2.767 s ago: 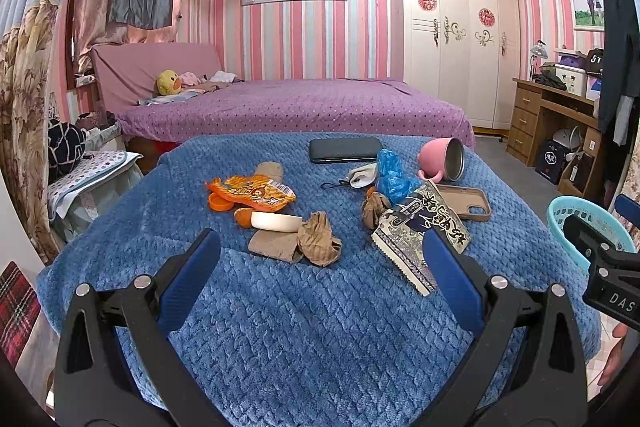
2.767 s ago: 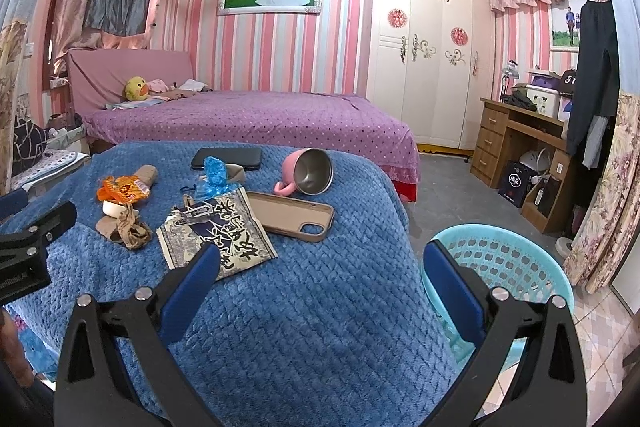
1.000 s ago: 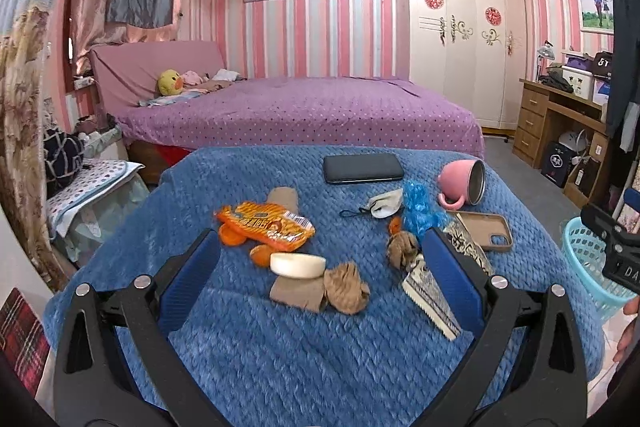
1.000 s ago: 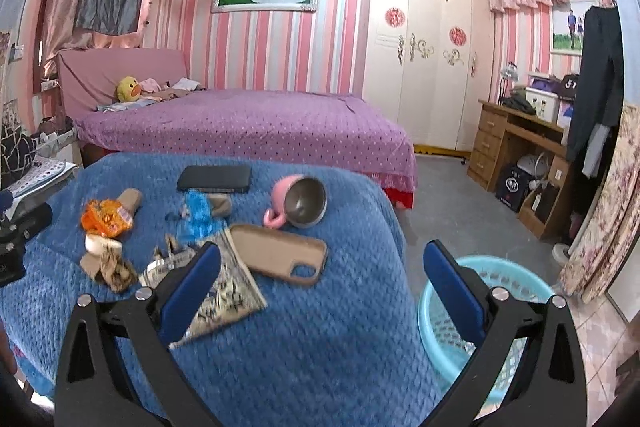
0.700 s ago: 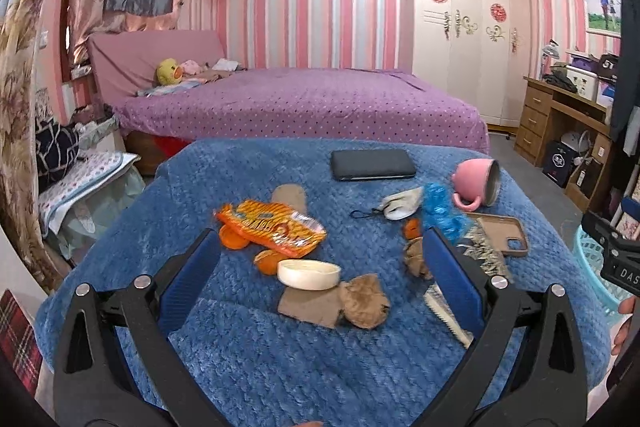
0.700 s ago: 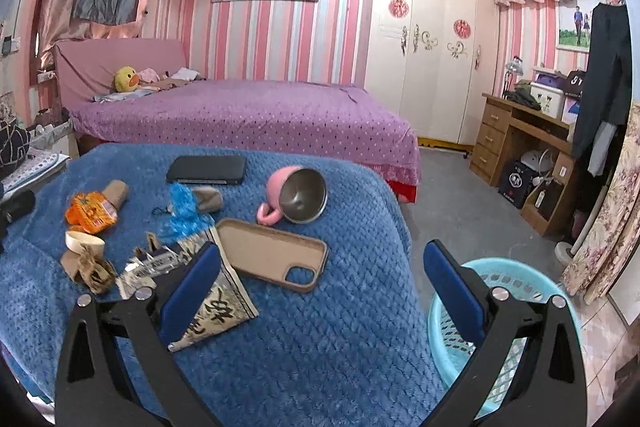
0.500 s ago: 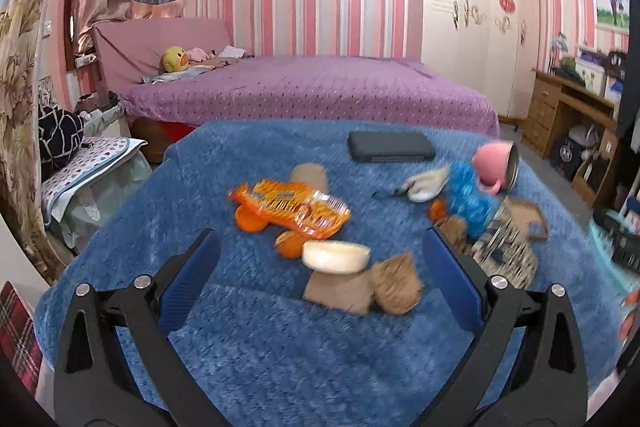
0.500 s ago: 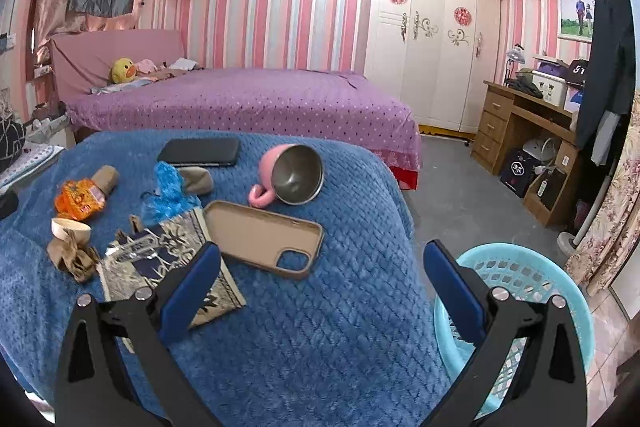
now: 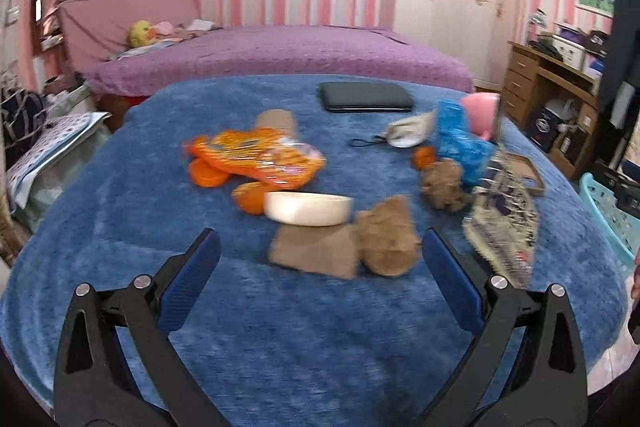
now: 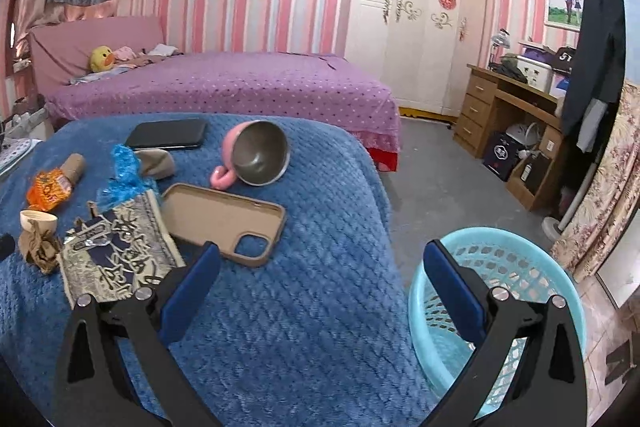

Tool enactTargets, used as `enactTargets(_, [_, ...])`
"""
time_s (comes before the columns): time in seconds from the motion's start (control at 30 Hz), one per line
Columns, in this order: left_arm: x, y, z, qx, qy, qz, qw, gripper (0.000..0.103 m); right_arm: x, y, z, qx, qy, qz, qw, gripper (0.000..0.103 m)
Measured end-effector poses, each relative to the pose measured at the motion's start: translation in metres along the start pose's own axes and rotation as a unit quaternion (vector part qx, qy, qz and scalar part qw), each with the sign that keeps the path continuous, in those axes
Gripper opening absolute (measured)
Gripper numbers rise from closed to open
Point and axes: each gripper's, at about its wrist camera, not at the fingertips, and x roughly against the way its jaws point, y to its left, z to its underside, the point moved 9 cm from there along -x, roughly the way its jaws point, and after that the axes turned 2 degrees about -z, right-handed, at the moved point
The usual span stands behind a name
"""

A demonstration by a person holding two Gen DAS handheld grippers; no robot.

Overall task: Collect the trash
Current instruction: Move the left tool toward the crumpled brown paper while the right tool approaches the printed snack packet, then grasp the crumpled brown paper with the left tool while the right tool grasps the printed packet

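Left wrist view shows the left gripper (image 9: 320, 263) spread wide, crumpled brown paper (image 9: 386, 241) just ahead between its jaws; lowering squarely should pinch it cleanly.

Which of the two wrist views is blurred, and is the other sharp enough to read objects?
Left wrist view: motion-smeared, the orange snack wrapper and crumpled brown paper soft-edged. Right wrist view: sharp, the phone case and pink cup crisp; both bend at the fisheye edges.

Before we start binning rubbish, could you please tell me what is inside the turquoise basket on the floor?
The right wrist view shows only latticed wall inside the turquoise basket, no trash. The right tongs cover its near part, so that remains unseen.
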Motion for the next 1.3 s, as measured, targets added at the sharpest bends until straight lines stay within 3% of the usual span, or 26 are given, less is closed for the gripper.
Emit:
enactTargets(0.07, [-0.008,-0.015,0.002,-0.010,0.010,0.006,0.9999,0.096,0.000,-0.001,0.000,0.001,0.001,0.002,1.000,0.099])
enactTargets(0.23, [-0.027,-0.042,0.009,-0.013,0.041,0.035,0.9985,0.070,0.000,-0.003,0.000,0.012,-0.001,0.008,1.000,0.099])
enactTargets(0.37, [-0.034,-0.054,0.008,-0.028,0.040,0.031,0.9983,0.060,0.000,-0.005,0.001,0.000,0.003,0.000,1.000,0.099])
enactTargets(0.43, [-0.035,-0.058,0.008,-0.037,0.042,0.025,0.9981,0.038,-0.002,-0.005,0.000,-0.006,0.004,-0.006,1.000,0.099])
enactTargets(0.47, [-0.035,-0.058,0.007,-0.036,0.045,0.026,0.9980,0.034,-0.003,-0.004,0.000,-0.006,0.005,-0.009,1.000,0.099])
enactTargets(0.63, [-0.021,-0.051,-0.001,-0.008,0.034,0.048,0.9982,0.034,-0.001,0.007,0.003,-0.002,0.006,-0.024,1.000,0.099])
enactTargets(0.77, [0.000,-0.038,-0.007,-0.007,0.011,0.031,0.9994,0.034,0.002,0.031,0.006,-0.002,0.009,-0.049,0.999,0.099])
enactTargets(1.0, [0.013,-0.008,-0.008,0.000,0.000,-0.010,1.0000,0.034,0.010,0.113,0.022,0.046,0.025,-0.098,0.994,0.099])
enactTargets(1.3, [0.012,0.025,-0.003,0.035,0.004,-0.022,0.9992,0.034,0.004,0.181,0.046,0.100,0.055,-0.103,0.988,0.099])
